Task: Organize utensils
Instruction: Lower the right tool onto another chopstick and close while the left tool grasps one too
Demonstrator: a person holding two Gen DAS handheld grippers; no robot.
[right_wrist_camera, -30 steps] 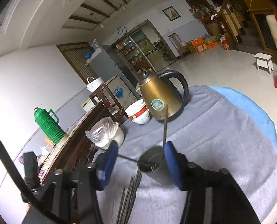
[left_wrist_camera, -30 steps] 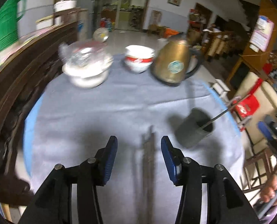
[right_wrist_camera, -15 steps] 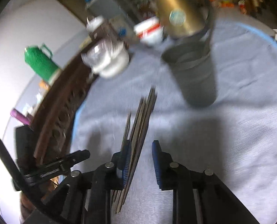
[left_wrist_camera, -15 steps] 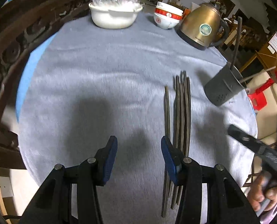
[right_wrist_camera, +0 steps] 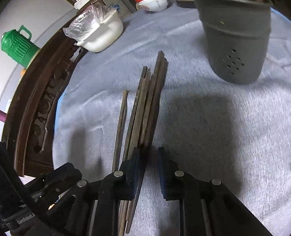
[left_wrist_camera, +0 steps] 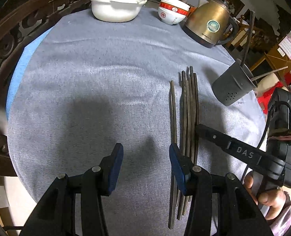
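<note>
— Right gripper (right_wrist_camera: 149, 169)?
— Closing, jaws narrow, over the near end of the chopsticks (right_wrist_camera: 145, 106); grip unclear.
— Left gripper (left_wrist_camera: 145, 167)?
— Parted midway, empty, just left of the bundle.
— Holder?
— Grey utensil cup (right_wrist_camera: 235, 39), beyond on the grey cloth (right_wrist_camera: 224, 127).

The letters "DAS" stood in pale capitals on the black arm of the right gripper (left_wrist_camera: 196, 129), as seen from the left wrist view. The gold kettle (left_wrist_camera: 208, 24) bore a round green sticker and a line of small print near its base, both too small to read. The red marks on the white bowls (left_wrist_camera: 172, 12) were likewise illegible.
</note>
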